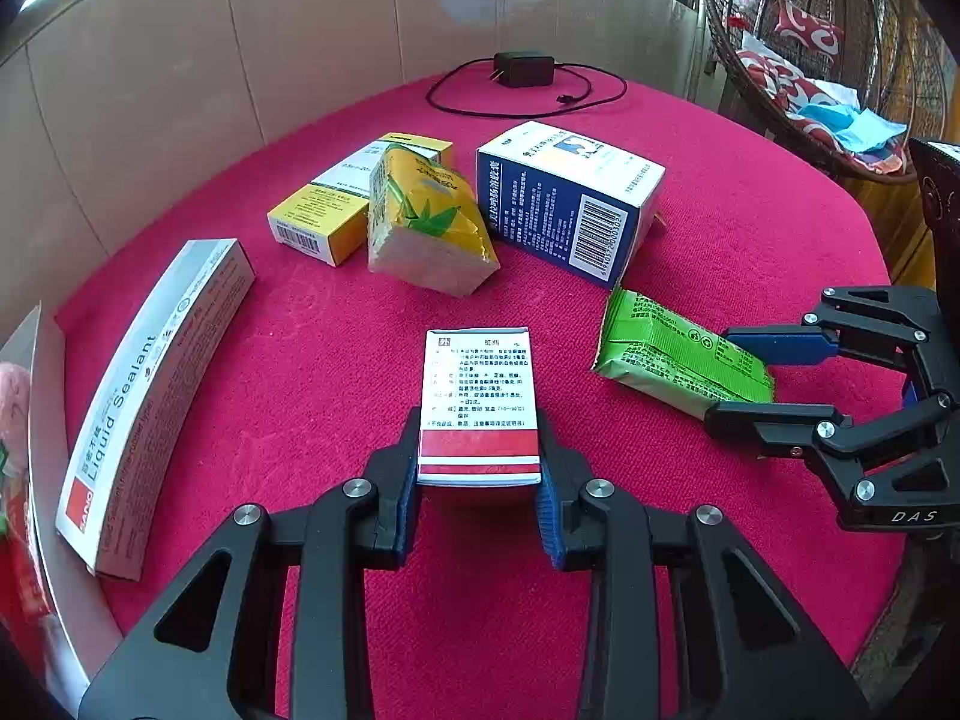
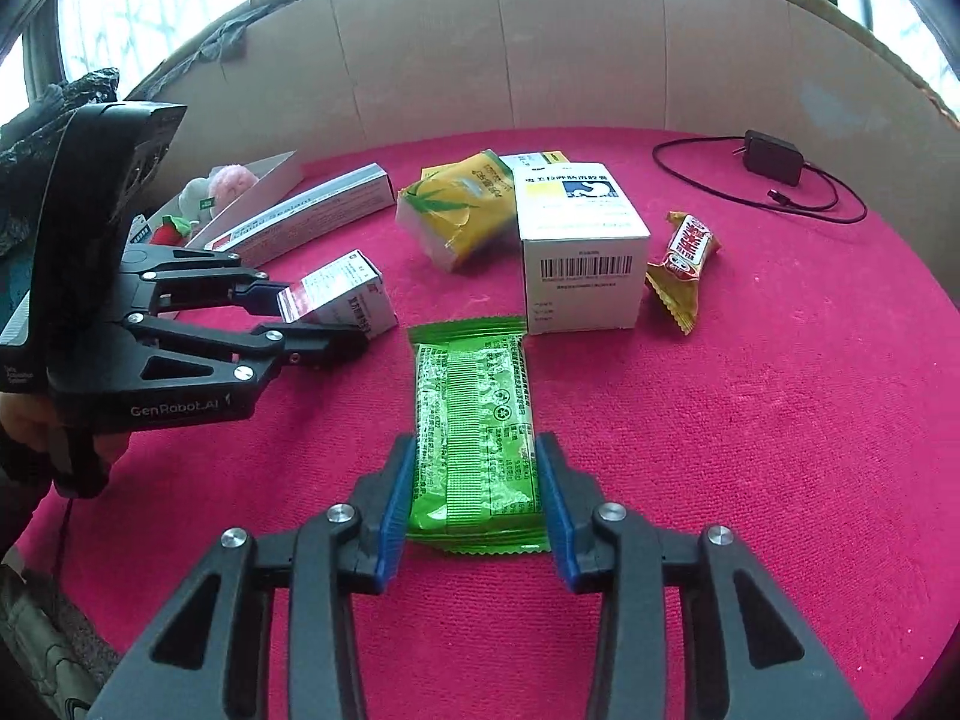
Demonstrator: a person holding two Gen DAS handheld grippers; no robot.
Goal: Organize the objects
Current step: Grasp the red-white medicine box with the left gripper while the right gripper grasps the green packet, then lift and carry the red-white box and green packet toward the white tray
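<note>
Item one: small red-and-white box [image 1: 479,405], lying on the pink tablecloth [image 1: 336,360] near the front of the table, printed face up. The left gripper [image 1: 480,474] is clamped on its near end, blue pads pressed against both long sides.

Item two: green packet [image 2: 474,426], flat on the cloth just right of the small box, its long axis running away from the front edge. The right gripper [image 2: 474,498] straddles its near half; the blue pads sit against the packet's two sides, and the jaws are closed onto it.

Item three: blue-and-white box [image 1: 570,204] with a barcode, standing behind the green packet, its near corner close to the packet's far end.

Item four: yellow tissue pack [image 1: 429,222] with a green leaf print, tilted, leaning against the left side of the blue-and-white box.

Item five: yellow-and-white box [image 1: 336,204], lying flat behind the tissue pack and partly hidden by it.

Item six: long sealant carton [image 1: 156,390], lying at the left side of the table, well apart from the small box.

Item seven: red-and-yellow candy wrapper [image 2: 684,264], just right of the blue-and-white box.

Item eight: black power adapter [image 1: 523,69] with its looped cable, at the far edge of the table.

Item nine: an open box [image 2: 264,180] at the far left, holding soft toys.
</note>
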